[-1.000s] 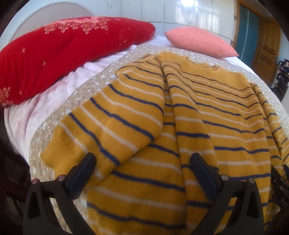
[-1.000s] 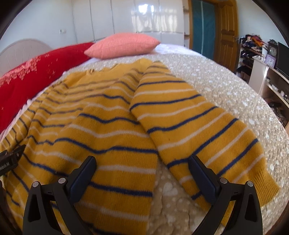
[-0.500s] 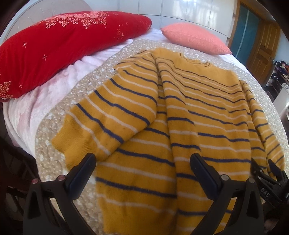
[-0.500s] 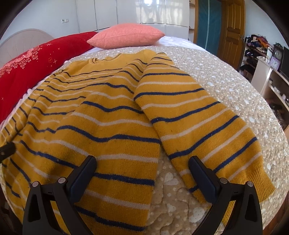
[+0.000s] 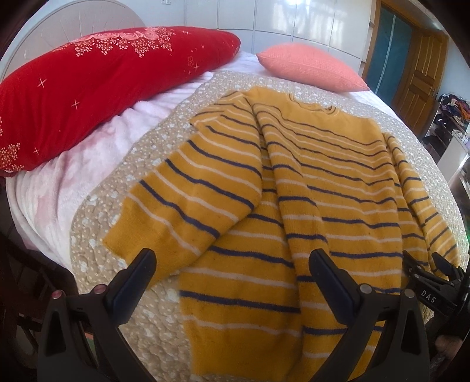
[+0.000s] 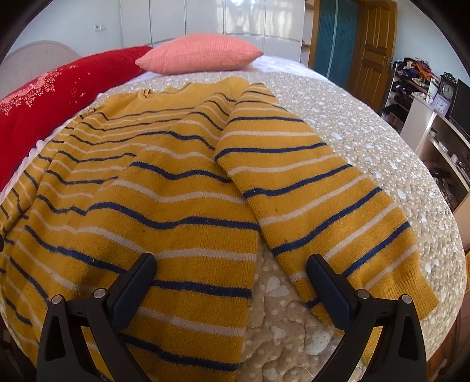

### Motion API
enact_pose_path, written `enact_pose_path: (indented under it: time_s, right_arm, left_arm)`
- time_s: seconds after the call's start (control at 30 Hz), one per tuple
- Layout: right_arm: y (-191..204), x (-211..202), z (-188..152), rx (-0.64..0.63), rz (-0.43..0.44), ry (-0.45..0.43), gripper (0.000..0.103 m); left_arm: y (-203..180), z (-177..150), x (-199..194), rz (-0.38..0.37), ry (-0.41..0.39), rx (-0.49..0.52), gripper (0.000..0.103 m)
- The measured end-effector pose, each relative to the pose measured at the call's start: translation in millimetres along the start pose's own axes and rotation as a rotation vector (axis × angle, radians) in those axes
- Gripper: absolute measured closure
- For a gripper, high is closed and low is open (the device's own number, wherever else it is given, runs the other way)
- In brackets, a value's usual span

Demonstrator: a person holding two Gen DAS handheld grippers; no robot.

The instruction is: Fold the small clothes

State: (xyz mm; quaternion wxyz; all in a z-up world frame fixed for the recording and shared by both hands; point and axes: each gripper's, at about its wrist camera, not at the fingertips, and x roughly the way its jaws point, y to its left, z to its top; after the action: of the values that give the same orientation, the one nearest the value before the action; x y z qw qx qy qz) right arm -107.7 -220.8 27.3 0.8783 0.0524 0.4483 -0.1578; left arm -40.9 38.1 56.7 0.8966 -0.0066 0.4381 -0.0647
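Both claws gape wide, nothing gripped: left gripper (image 5: 232, 273), right gripper (image 6: 230, 271). Striped sweater (image 5: 308, 188) is spread flat on quilted bedspread (image 6: 367, 138), sleeves splayed. Folding judged not started; next, right sleeve (image 6: 308, 188) should be pinched at cuff and folded inward.

a bed with a beige quilt (image 6: 367, 141) is seen – red pillow (image 5: 88, 88) and pink cushion (image 6: 199, 57) at its head, white wardrobe (image 6: 205, 20) and wooden door (image 6: 373, 50) behind.
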Motion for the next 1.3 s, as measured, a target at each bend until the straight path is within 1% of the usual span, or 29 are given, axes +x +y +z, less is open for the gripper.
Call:
enact_pose_path:
  time_s: [0.1, 0.13, 0.2, 0.23, 0.27, 0.37, 0.4, 0.47, 0.53, 0.57, 0.6, 0.63, 0.67, 0.7, 0.73, 0.8, 0.83, 0.87, 0.9, 0.93, 0.97, 1.03, 1.07, 1.1, 1.13, 1.17, 1.2, 1.23, 1.3]
  right_arm:
    - [1.6, -10.0, 0.2, -0.017, -0.005, -0.024, 0.002]
    - [2.4, -14.9, -0.5, -0.022, -0.004, -0.04, 0.004]
    - [4.9, -30.6, -3.5, -0.042, -0.003, -0.097, 0.004]
    - [6.2, -37.3, -4.4, -0.055, -0.004, -0.118, 0.004]
    - [7.2, -41.2, -4.4, -0.065, -0.003, -0.124, 0.004]
    - [9.8, -49.3, -1.4, -0.057, 0.065, -0.106, 0.004]
    - [9.7, -50.6, -0.5, -0.044, 0.094, -0.101, 0.005]
    - [13.6, -54.1, 2.1, -0.018, 0.157, -0.099, 0.01]
    - [19.9, -57.4, 3.0, -0.025, 0.173, -0.101, 0.014]
    - [25.4, -60.2, 3.6, -0.043, 0.178, -0.105, 0.016]
    - [29.1, -61.9, 3.7, -0.057, 0.181, -0.11, 0.016]
    - [31.7, -63.3, 3.5, -0.067, 0.181, -0.115, 0.016]
    - [34.7, -65.5, 3.4, -0.079, 0.179, -0.12, 0.016]
    - [37.1, -67.3, 3.5, -0.088, 0.176, -0.123, 0.016]
    - [37.9, -68.0, 4.1, -0.094, 0.171, -0.123, 0.016]
    - [38.0, -70.1, 5.0, -0.104, 0.158, -0.125, 0.018]
    - [36.4, -71.1, 5.9, -0.104, 0.158, -0.126, 0.022]
    - [33.8, -72.5, 7.2, -0.102, 0.157, -0.127, 0.025]
    - [32.0, -73.0, 8.0, -0.097, 0.157, -0.127, 0.025]
    - [29.0, -73.3, 8.9, -0.09, 0.159, -0.127, 0.025]
    - [26.9, -72.5, 9.2, -0.079, 0.162, -0.127, 0.026]
    - [24.6, -70.5, 9.2, -0.069, 0.167, -0.123, 0.026]
    - [24.2, -68.5, 8.3, -0.064, 0.169, -0.12, 0.026]
    - [24.0, -65.6, 7.0, -0.058, 0.171, -0.115, 0.026]
    - [23.5, -62.7, 5.8, -0.051, 0.176, -0.108, 0.026]
    - [23.5, -61.2, 5.3, -0.047, 0.179, -0.106, 0.026]
    - [21.3, -59.9, 5.1, -0.04, 0.177, -0.106, 0.026]
    - [17.9, -60.4, 5.7, -0.033, 0.171, -0.112, 0.026]
    - [4.9, -64.2, 8.8, -0.017, 0.138, -0.137, 0.026]
  left_arm:
    - [13.9, 7.4, -4.4, -0.003, 0.004, 0.004, 0.0]
    - [25.4, 10.9, -7.2, 0.002, -0.002, -0.005, 0.0]
    - [46.7, 13.5, -10.7, 0.015, -0.025, -0.042, 0.0]
    - [64.4, 14.7, -11.0, 0.015, -0.036, -0.076, 0.0]
    - [74.3, 15.6, -9.4, 0.013, -0.032, -0.094, 0.0]
    - [102.5, 20.6, 1.2, 0.001, -0.015, -0.141, 0.0]
    - [104.2, 22.1, 4.1, -0.001, -0.009, -0.14, 0.0]
    - [106.9, 29.4, 14.0, -0.039, 0.003, -0.126, 0.0]
    - [103.2, 35.8, 20.8, -0.07, 0.009, -0.109, 0.0]
    - [99.3, 39.7, 27.3, -0.109, 0.011, -0.095, 0.0]
    - [95.8, 40.5, 31.7, -0.126, 0.019, -0.088, 0.0]
    - [92.9, 41.5, 39.9, -0.15, 0.037, -0.09, 0.009]
    - [91.5, 41.0, 52.6, -0.165, 0.084, -0.111, 0.049]
    - [90.2, 39.5, 60.6, -0.14, 0.12, -0.119, 0.076]
    - [90.0, 38.4, 64.0, -0.098, 0.128, -0.119, 0.092]
    - [96.4, 37.9, 58.4, -0.127, 0.105, -0.156, 0.093]
    - [104.8, 37.8, 51.4, -0.113, 0.089, -0.186, 0.094]
    - [113.7, 37.9, 44.1, -0.075, 0.066, -0.208, 0.094]
    - [121.0, 38.1, 39.0, -0.05, 0.05, -0.221, 0.095]
    - [132.9, 38.8, 31.0, -0.006, 0.026, -0.241, 0.095]
    - [146.9, 40.0, 22.3, 0.064, 0.0, -0.265, 0.095]
    - [169.1, 41.5, 10.2, 0.181, -0.033, -0.302, 0.095]
    - [181.6, 41.5, 5.4, 0.243, -0.04, -0.317, 0.094]
    - [189.9, 40.7, 3.8, 0.282, -0.036, -0.325, 0.093]
    - [198.1, 38.6, 3.6, 0.31, -0.024, -0.334, 0.09]
    - [206.3, 33.9, 2.8, 0.314, -0.008, -0.359, 0.087]
    - [211.0, 30.3, 0.7, 0.301, -0.006, -0.374, 0.087]
    - [211.5, 25.5, -2.6, 0.278, -0.004, -0.383, 0.084]
    - [199.4, 16.9, -11.4, 0.238, -0.016, -0.354, 0.07]
